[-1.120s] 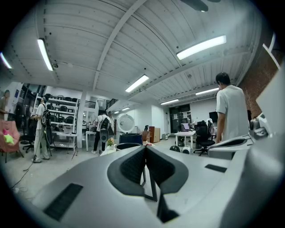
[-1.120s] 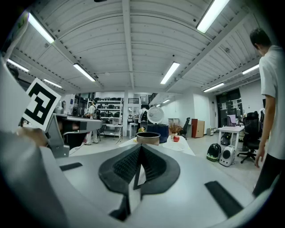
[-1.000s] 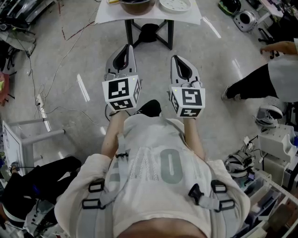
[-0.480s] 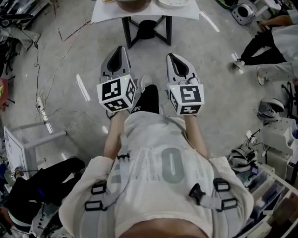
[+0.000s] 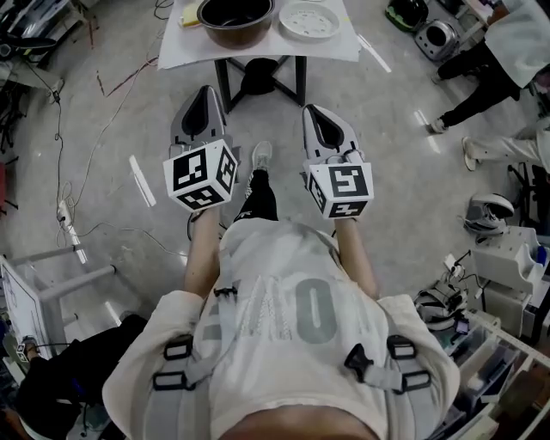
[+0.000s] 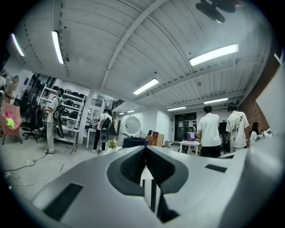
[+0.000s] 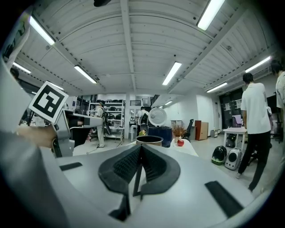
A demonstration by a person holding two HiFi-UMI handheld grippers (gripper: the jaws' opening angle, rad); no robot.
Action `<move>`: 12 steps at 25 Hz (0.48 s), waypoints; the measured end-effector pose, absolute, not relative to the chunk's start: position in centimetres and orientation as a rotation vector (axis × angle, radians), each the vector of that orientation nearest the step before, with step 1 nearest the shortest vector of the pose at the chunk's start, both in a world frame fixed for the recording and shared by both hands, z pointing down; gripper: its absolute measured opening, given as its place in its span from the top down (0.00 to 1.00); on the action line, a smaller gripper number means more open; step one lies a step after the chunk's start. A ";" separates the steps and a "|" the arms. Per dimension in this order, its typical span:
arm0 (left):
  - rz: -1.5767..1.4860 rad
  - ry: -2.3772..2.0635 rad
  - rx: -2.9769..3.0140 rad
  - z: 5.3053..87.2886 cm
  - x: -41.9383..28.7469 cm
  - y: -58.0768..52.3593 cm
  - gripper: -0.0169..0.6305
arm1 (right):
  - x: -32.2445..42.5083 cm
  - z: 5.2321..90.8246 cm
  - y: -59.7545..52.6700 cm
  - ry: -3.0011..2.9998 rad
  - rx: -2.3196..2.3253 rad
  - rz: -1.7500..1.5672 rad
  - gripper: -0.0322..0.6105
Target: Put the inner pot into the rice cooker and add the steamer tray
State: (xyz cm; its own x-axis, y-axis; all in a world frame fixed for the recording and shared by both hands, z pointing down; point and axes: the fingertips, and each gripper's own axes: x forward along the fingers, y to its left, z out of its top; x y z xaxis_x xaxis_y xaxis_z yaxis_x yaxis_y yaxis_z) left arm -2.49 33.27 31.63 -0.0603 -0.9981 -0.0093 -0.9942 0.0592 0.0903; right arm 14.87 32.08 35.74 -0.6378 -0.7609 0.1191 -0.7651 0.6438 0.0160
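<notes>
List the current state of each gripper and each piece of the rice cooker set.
left gripper: shut, empty
right gripper: shut, empty
inner pot: upright on the table, not in the cooker
steamer tray: flat on the table, beside the pot
rice cooker: lid raised, open

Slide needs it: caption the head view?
Left tongs and right tongs shut, empty, short of table with inner pot and steamer tray.
</notes>
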 end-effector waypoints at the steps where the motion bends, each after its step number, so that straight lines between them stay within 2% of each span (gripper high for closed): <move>1: -0.113 -2.238 2.125 31.6 -2.7 32.5 0.94 | 14.4 35.6 31.2 -2.748 1.278 0.046 0.94; 12: -0.160 -2.210 2.241 28.4 -5.5 17.2 0.94 | 9.7 31.0 15.4 -2.799 1.295 -0.082 0.94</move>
State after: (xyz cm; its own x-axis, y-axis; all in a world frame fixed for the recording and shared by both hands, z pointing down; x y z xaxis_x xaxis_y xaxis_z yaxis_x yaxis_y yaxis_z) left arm -5.49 17.16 28.44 0.0112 -0.9968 -0.0792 -0.9978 -0.0163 0.0643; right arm 9.68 15.42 30.99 -0.6463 -0.7625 0.0289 -0.7595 0.6465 0.0720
